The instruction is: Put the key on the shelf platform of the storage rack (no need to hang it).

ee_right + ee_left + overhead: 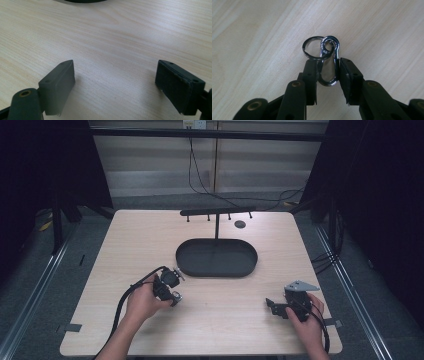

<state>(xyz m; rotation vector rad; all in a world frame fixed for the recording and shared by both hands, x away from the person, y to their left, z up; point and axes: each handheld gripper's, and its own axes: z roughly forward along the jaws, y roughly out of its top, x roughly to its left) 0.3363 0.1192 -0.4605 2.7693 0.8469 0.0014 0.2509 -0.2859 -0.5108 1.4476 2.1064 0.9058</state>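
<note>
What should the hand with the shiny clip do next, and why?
Probably lift it a little. The left gripper has its jaws shut on the silver clip, whose dark key ring lies on the wooden table. The black stand with hooks waits behind the oval tray, so raising comes first.

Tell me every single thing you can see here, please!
carabiner clip: one, shiny silver, on the table between the left gripper's fingers
key ring: one, dark metal, looped through the clip's top
tray: one, black oval, mid-table
hook stand: one, black, rising from the tray's far side
small disc: one, dark, near the far edge
table: one, pale wood
left gripper: black, shut on the clip
right gripper: black, open, over bare wood
</note>
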